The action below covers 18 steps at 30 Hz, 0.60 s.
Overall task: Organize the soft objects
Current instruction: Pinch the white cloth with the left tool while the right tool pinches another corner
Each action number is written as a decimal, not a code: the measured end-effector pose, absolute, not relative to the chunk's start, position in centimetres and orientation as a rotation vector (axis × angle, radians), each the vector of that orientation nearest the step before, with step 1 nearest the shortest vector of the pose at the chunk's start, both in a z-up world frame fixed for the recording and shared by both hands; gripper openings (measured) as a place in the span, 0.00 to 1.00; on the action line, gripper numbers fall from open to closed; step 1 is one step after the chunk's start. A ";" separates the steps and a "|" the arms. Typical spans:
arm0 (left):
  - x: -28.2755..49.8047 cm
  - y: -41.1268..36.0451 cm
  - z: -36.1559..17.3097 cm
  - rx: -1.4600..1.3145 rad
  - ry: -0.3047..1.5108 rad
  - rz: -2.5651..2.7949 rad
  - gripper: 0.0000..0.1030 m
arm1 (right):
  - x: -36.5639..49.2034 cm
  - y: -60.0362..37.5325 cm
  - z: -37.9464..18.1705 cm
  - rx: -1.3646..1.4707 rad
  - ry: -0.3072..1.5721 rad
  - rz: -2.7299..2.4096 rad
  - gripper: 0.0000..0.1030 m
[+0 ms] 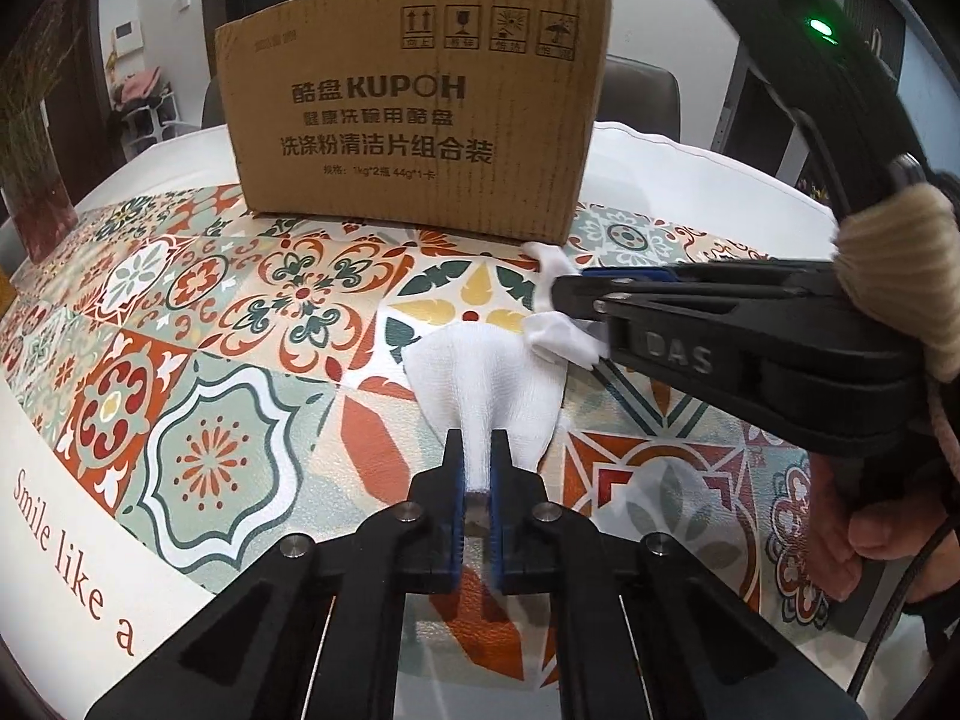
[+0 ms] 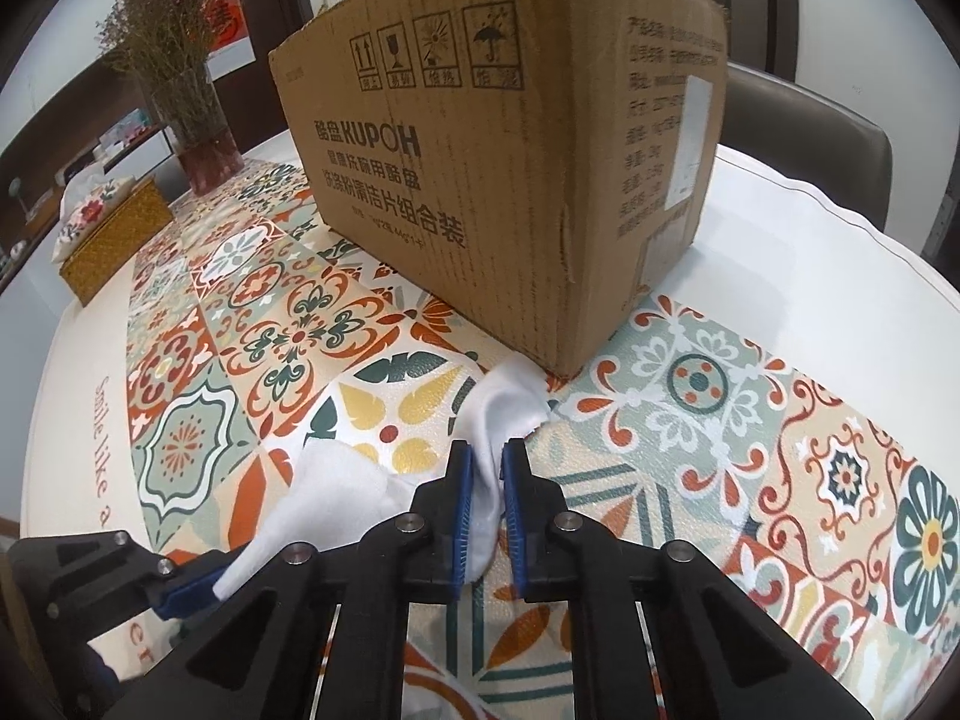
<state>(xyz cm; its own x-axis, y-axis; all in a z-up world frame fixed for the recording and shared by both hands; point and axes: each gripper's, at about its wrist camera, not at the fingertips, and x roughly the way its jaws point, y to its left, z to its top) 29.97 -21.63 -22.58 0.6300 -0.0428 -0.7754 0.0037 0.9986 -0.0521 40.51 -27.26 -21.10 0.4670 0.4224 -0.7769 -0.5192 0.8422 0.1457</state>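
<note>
between the left gripper [image 1: 477, 450] jaws, white cloth [image 1: 492, 384] end hidden

Thin white knitted cloth, sock-like [image 1: 489, 387], stretched low over the patterned tile-print mat, one end bunched and pinched between blue pads, the other end crumpled and pinched likewise just in front of the near corner of the brown printed cardboard box [image 1: 420, 114]; standing upright on the mat, top open, flaps raised
</note>
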 end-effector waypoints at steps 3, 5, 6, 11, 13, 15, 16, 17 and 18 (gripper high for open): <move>29.7 -21.0 -22.1 -0.062 0.882 -0.015 0.07 | 40.1 -27.6 -20.9 -0.101 0.919 0.570 0.11; 29.6 -20.7 -21.7 -0.063 0.875 -0.008 0.07 | 39.7 -27.8 -20.7 -0.087 0.918 0.565 0.11; 29.5 -20.5 -21.4 -0.064 0.867 -0.004 0.07 | 39.5 -27.8 -20.5 -0.082 0.917 0.563 0.11; 29.1 -19.5 -20.0 -0.070 0.828 0.020 0.07 | 38.7 -27.9 -20.1 -0.053 0.915 0.551 0.11; 28.8 -19.0 -19.4 -0.069 0.811 0.024 0.07 | 38.3 -27.9 -19.8 -0.043 0.910 0.544 0.11; 28.7 -18.6 -18.8 -0.064 0.796 0.028 0.07 | 37.9 -27.9 -19.4 -0.029 0.905 0.541 0.11; 28.6 -18.5 -18.6 -0.062 0.789 0.030 0.07 | 37.8 -27.8 -19.2 -0.029 0.900 0.536 0.11; 28.4 -18.2 -18.4 -0.062 0.785 0.033 0.07 | 37.5 -27.8 -19.0 -0.028 0.894 0.532 0.11; 28.2 -18.1 -18.2 -0.064 0.782 0.034 0.07 | 37.4 -27.7 -18.9 -0.027 0.894 0.533 0.11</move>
